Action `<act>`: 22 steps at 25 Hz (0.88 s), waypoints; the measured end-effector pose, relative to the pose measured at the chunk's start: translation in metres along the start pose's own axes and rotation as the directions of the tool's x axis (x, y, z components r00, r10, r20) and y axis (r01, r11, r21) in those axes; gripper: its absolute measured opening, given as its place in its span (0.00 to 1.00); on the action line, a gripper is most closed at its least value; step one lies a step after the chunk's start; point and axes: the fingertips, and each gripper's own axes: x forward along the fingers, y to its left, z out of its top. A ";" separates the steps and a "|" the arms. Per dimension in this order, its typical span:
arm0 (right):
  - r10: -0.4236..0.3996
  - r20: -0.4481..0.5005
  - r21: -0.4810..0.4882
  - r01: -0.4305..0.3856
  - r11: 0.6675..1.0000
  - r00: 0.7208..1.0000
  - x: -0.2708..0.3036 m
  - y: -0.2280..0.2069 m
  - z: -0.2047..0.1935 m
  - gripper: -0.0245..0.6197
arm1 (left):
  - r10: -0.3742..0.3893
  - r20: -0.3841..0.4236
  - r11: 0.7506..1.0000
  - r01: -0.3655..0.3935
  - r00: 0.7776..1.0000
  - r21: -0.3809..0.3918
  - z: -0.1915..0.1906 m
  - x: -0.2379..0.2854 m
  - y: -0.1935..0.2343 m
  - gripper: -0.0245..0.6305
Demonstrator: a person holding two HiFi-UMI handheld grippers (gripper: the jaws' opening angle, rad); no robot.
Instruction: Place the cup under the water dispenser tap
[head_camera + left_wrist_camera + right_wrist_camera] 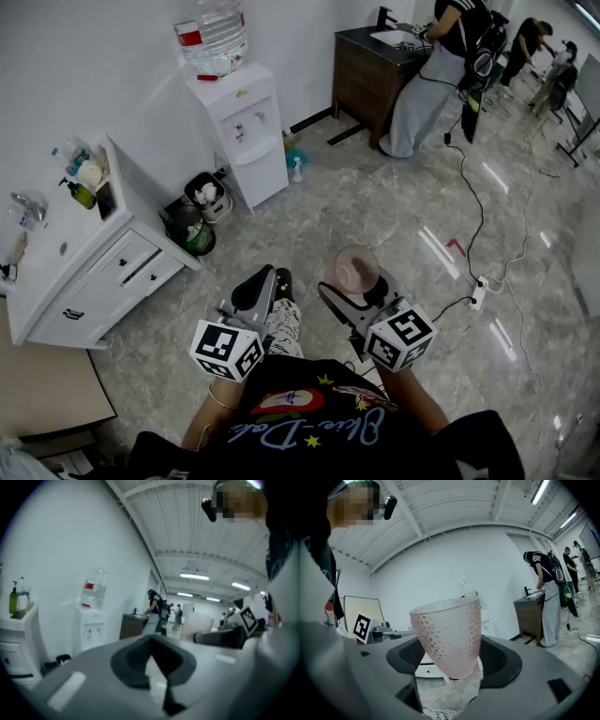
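Note:
A frosted pink cup (352, 270) is up off the floor, upright between the jaws of my right gripper (356, 283), which is shut on it. In the right gripper view the cup (449, 637) fills the middle, with the dark pads against its sides. The white water dispenser (242, 127) with its bottle (214, 37) stands against the far wall, well ahead and to the left of the cup. From the left gripper view the dispenser (91, 630) is at left. My left gripper (258, 289) is level beside the right one, shut on nothing.
A white sink cabinet (84, 253) runs along the left wall, with two waste bins (194, 225) between it and the dispenser. A spray bottle (297, 169) stands by the dispenser's base. A person works at a dark wooden cabinet (370, 61) far right; a cable and power strip (478, 292) lie on the floor.

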 end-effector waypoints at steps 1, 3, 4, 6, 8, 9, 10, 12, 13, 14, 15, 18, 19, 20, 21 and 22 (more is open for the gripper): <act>0.000 0.000 -0.007 0.000 1.000 1.000 0.014 -0.009 0.003 0.56 | -0.009 0.003 1.000 0.009 1.000 0.008 0.002 0.015 0.011 0.04; -0.002 -0.002 -0.023 0.002 1.000 1.000 0.045 -0.029 0.009 0.56 | -0.030 0.008 0.999 0.030 1.000 0.017 0.005 0.048 0.034 0.04; -0.007 -0.003 -0.030 0.007 1.000 1.000 0.062 -0.041 0.012 0.56 | -0.040 0.009 0.999 0.040 0.999 0.015 0.006 0.067 0.049 0.04; -0.016 -0.004 -0.041 0.016 0.999 1.000 0.103 -0.066 0.020 0.56 | -0.053 0.005 0.999 0.053 0.999 0.009 0.008 0.105 0.084 0.04; -0.020 -0.006 -0.046 0.020 0.999 1.000 0.155 -0.093 0.028 0.56 | -0.056 -0.001 0.998 0.056 0.998 0.017 0.013 0.143 0.127 0.04; -0.021 -0.014 -0.043 0.020 0.999 1.000 0.182 -0.107 0.032 0.56 | -0.057 -0.008 0.998 0.057 0.998 0.026 0.015 0.161 0.149 0.04; -0.019 -0.027 -0.036 0.018 0.999 0.999 0.211 -0.121 0.035 0.56 | -0.059 -0.020 0.998 0.060 0.998 0.035 0.017 0.180 0.170 0.04; -0.006 -0.065 -0.026 0.004 1.000 0.998 0.273 -0.149 0.043 0.56 | -0.093 -0.033 0.994 0.094 0.995 0.053 0.025 0.217 0.207 0.04; 0.005 -0.085 -0.029 -0.007 1.000 0.996 0.305 -0.162 0.047 0.56 | -0.123 -0.033 0.990 0.125 0.992 0.058 0.030 0.235 0.223 0.04; 0.016 -0.098 -0.043 -0.021 0.999 0.995 0.336 -0.173 0.050 0.56 | -0.153 -0.033 0.986 0.155 0.988 0.064 0.034 0.251 0.240 0.04; 0.026 -0.103 -0.065 -0.033 0.997 0.994 0.364 -0.183 0.053 0.56 | -0.173 -0.037 0.982 0.175 0.984 0.071 0.035 0.267 0.256 0.04; 0.028 -0.101 -0.121 -0.041 0.992 0.995 0.433 -0.219 0.048 0.56 | -0.153 -0.068 0.985 0.157 0.986 0.068 0.021 0.312 0.308 0.04; 0.022 -0.104 -0.129 -0.035 0.991 0.994 0.450 -0.233 0.041 0.56 | -0.135 -0.077 0.988 0.140 0.988 0.057 0.013 0.326 0.322 0.04; 0.012 -0.112 -0.130 -0.027 0.991 0.994 0.465 -0.246 0.031 0.56 | -0.119 -0.083 0.991 0.123 0.989 0.045 0.003 0.338 0.336 0.04; 0.002 -0.123 -0.124 -0.017 0.992 0.992 0.479 -0.259 0.018 0.56 | -0.104 -0.091 0.994 0.107 0.990 0.030 -0.007 0.349 0.350 0.04; -0.006 -0.133 -0.116 -0.010 0.993 0.991 0.493 -0.272 0.003 0.56 | -0.090 -0.100 0.996 0.092 0.991 0.013 -0.020 0.359 0.363 0.04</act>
